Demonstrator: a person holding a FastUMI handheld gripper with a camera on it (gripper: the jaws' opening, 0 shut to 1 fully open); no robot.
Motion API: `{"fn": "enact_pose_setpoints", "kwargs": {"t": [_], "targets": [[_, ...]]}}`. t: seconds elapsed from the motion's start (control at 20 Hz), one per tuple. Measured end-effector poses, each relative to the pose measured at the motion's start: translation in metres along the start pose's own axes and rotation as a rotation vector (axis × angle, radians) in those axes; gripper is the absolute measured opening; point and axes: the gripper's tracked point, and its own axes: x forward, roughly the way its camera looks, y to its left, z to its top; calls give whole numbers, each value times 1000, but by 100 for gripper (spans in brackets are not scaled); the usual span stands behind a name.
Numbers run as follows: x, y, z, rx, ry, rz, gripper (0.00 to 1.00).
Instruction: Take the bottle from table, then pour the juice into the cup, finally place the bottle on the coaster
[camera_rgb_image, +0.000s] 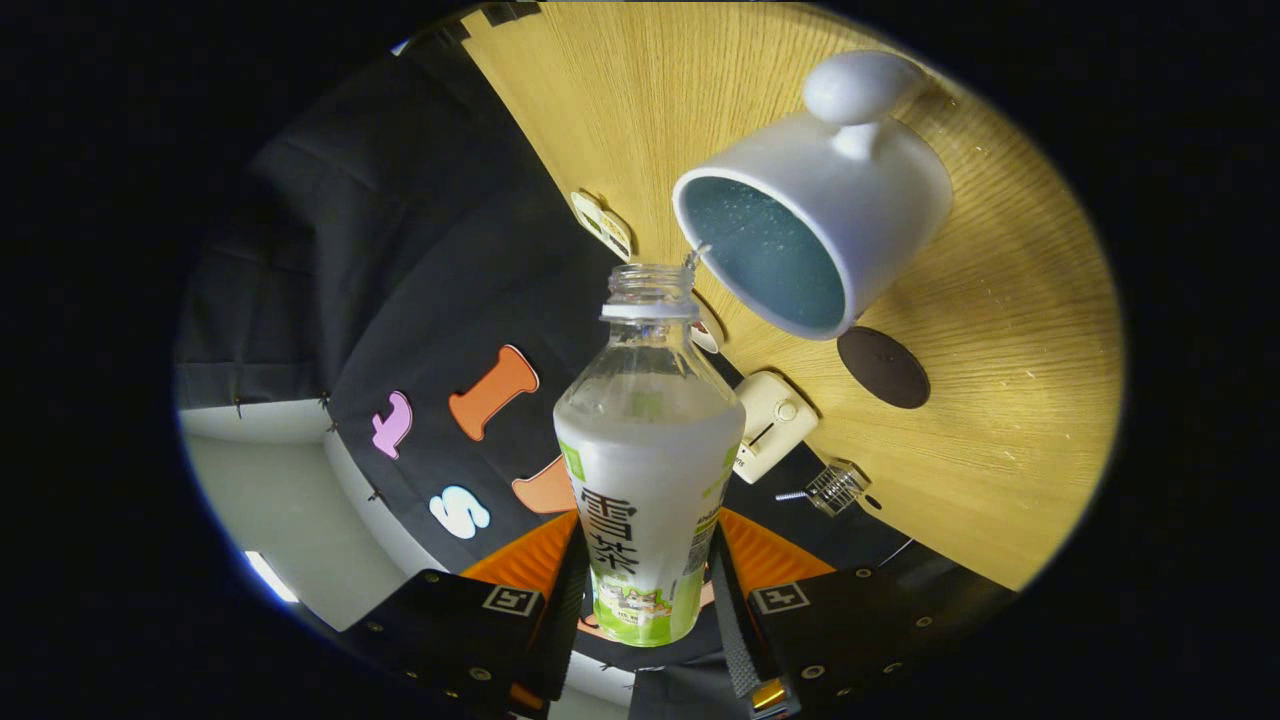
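Observation:
My gripper (645, 585) is shut on a clear plastic bottle (645, 470) with a white and green label, both fingers pressing its lower body. The bottle has no cap and is tipped over, its open mouth (652, 285) close beside the rim of a white cup (815, 215) with a blue inside and a rounded handle. The cup stands on the wooden table (1000, 400). A dark round coaster (883, 367) lies on the table just past the cup, beyond the bottle's mouth. The whole view is rolled, so the table appears steeply slanted.
A cream-coloured small device (772, 420) and a small clear ribbed object (835, 488) lie near the table's edge by the booth wall. Two small tags (603, 225) rest at that same edge. Black cloth covers the wall behind the bottle.

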Motion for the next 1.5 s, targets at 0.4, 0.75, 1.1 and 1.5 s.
{"fn": "enact_pose_setpoints", "kwargs": {"t": [0.4,0.75,1.1,1.5], "targets": [[2,-8,3,-136,7,-50,62],[7,-79,19,-736,13,-187,62],[14,-75,25,-1340,-13,-117,62],[41,-51,-6,-1845,-61,-62,62]]}}
